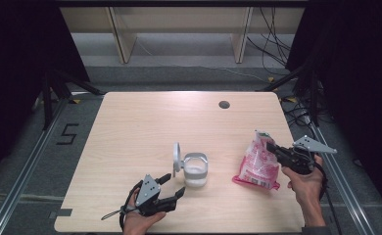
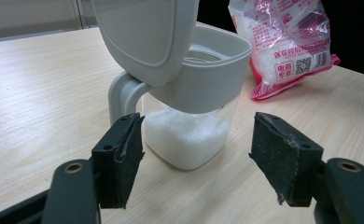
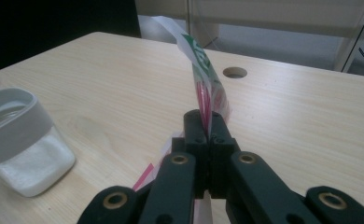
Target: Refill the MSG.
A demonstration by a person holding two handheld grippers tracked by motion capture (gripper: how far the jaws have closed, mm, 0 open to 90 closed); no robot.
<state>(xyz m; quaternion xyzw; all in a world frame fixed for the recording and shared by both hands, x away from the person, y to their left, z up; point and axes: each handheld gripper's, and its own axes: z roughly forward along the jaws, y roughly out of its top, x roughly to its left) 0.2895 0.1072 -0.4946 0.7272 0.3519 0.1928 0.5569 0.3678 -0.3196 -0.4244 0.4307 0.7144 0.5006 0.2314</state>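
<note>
The right gripper [image 1: 273,147] is pinching the top edge of a soft, crinkly pink bag [image 1: 257,164], likely slippery and sagging, while the left gripper [image 1: 173,185] is waiting with jaws apart near the lidded container [image 1: 195,169].

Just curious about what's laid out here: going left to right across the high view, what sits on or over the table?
Left gripper → clear container with white grains, lid up → pink bag → right gripper, pinching the bag's top.
</note>
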